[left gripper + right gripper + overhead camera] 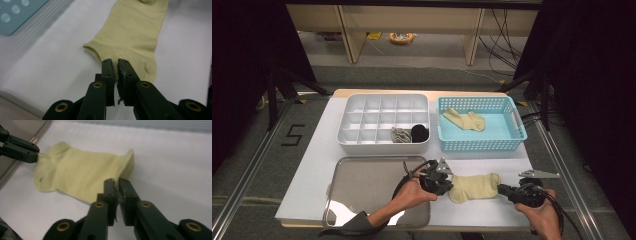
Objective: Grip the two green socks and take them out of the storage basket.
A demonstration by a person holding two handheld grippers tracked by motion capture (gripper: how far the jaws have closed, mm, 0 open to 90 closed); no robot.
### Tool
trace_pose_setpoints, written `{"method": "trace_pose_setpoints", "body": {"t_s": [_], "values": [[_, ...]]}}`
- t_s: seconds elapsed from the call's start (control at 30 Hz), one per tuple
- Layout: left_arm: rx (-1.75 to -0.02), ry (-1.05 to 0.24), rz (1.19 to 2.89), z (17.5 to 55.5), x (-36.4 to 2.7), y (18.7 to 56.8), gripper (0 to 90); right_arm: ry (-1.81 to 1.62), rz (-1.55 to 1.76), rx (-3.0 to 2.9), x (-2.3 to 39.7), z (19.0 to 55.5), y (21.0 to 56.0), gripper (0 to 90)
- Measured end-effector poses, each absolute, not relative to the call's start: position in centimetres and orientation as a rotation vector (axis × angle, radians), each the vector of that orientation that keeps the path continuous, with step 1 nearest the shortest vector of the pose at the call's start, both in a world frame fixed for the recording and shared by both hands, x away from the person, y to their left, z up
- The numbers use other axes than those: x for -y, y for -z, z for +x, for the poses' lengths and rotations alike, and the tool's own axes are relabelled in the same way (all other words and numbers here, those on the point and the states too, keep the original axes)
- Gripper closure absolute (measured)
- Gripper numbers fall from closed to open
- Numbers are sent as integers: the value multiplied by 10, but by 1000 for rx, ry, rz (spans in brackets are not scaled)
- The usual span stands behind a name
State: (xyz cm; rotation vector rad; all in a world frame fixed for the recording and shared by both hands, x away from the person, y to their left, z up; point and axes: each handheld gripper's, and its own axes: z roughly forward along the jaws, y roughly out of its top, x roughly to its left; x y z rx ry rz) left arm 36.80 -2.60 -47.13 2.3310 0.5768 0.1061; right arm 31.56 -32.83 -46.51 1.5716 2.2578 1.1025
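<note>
Yellow sock (473, 187) lies flat right of steel tray (362, 180), betw. my claws: left claw (447, 186) pinches its cuff; right claw (500, 188) nearly closed, beside toe end.

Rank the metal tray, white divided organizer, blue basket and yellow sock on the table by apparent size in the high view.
1. metal tray, nearest the camera
2. white divided organizer
3. blue basket, close to the organizer
4. yellow sock
</note>
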Motion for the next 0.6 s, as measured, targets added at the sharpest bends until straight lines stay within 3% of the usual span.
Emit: {"method": "trace_pose_setpoints", "body": {"t_s": [0.03,0.07,0.27,0.6], "values": [[-582,-116,2335,369,26,473,829,-1102,1572,-2258,328,316,465,807],[-583,-108,2331,371,26,474,827,-1040,1603,-2231,330,316,463,723],[-582,-111,2328,369,27,474,829,-1017,1582,-2154,336,321,452,615],[-572,-111,2283,365,19,461,844,-987,1551,-2167,330,329,456,643]]}}
